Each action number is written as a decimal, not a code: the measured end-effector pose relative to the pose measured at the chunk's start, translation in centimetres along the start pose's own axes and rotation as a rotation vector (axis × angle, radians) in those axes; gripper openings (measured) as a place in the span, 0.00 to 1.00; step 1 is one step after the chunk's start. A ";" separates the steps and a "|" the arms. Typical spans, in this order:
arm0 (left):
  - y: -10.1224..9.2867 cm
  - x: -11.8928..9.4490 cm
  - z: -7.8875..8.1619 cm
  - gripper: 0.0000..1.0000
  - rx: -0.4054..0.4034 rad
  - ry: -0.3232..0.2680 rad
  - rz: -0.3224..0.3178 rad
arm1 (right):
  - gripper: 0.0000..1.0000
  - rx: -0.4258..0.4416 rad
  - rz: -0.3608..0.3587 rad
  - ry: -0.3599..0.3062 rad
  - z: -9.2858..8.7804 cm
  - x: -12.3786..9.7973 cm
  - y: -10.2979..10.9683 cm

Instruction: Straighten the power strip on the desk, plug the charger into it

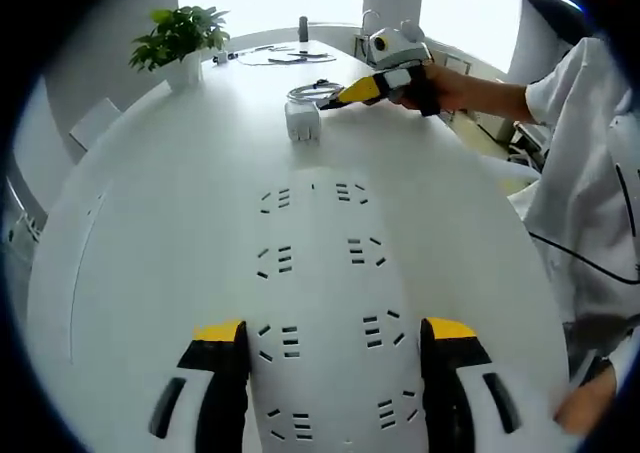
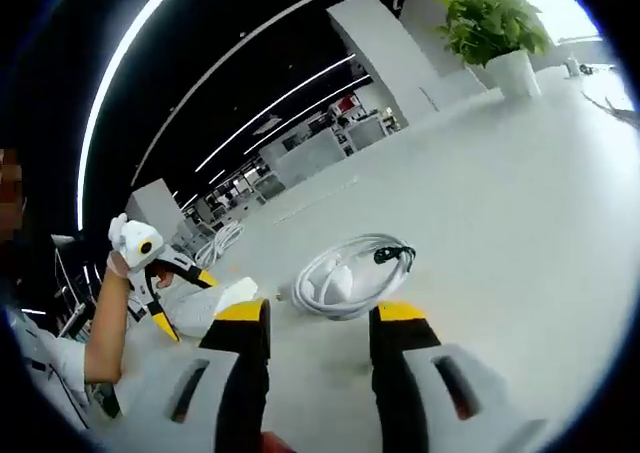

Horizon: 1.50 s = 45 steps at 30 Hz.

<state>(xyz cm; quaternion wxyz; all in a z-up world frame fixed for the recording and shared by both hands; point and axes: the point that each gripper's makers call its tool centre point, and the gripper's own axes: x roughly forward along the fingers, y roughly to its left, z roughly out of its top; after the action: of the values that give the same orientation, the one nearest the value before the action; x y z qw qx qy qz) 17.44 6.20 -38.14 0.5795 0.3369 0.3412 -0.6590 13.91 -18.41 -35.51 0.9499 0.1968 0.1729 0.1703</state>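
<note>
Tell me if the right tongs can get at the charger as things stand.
Probably yes. The right tongs are open and aimed at the white charger with its coiled cable, which lies just beyond the tips on the bare desk. Nothing sits between them.

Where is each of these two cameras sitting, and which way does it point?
Left gripper view: rides on the left gripper, looking along the power strip to the charger; a white sleeve shows.
Right gripper view: rides on the right gripper, aimed at the charger with its coiled cable; a hand shows.
Shared: charger, plant, white desk, each other's gripper.
</note>
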 end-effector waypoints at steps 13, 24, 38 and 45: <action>0.0 0.1 0.3 0.71 0.001 -0.003 0.003 | 0.38 -0.348 -0.049 0.039 7.7 -2.9 -4.0; 0.0 0.2 0.3 0.71 0.003 -0.001 0.007 | 0.50 -0.877 0.202 0.341 7.0 3.0 2.4; 0.1 0.2 0.3 0.71 0.008 0.008 0.011 | 0.51 -0.902 0.252 0.770 1.9 5.4 0.6; 0.0 0.2 0.3 0.71 0.009 0.007 0.010 | 0.51 -0.759 0.224 0.752 0.4 3.8 0.5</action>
<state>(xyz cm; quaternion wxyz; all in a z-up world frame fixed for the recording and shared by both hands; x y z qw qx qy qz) 17.44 5.83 -38.18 0.5801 0.3434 0.3385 -0.6565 17.35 -16.59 -35.90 0.8030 -0.2171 0.4052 0.3793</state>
